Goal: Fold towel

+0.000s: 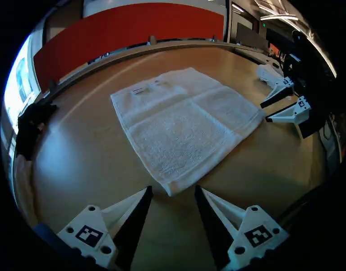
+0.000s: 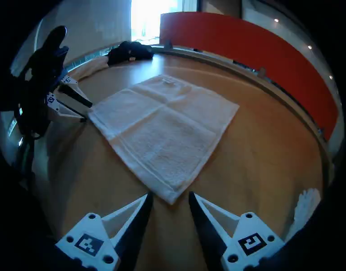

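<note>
Spread flat near the middle of the round tan wooden table (image 1: 82, 153): a white, nearly square terry-cloth towel (image 1: 182, 122). Left white two-finger gripper (image 1: 173, 189) released, jaws apart, straddling the nearest corner without pinching it. Right white two-finger gripper (image 2: 170, 195) likewise released, astride the neighbouring corner of the same edge. Each just at its own corner, so no reason to favour either. Cloth stretching straight ahead of both pairs of fingers, towards the red wall panel (image 1: 141, 27). Probably next: close on both corners, lift, carry that edge forward over the far one. Long axis hard to judge, sides looking almost equal
</note>
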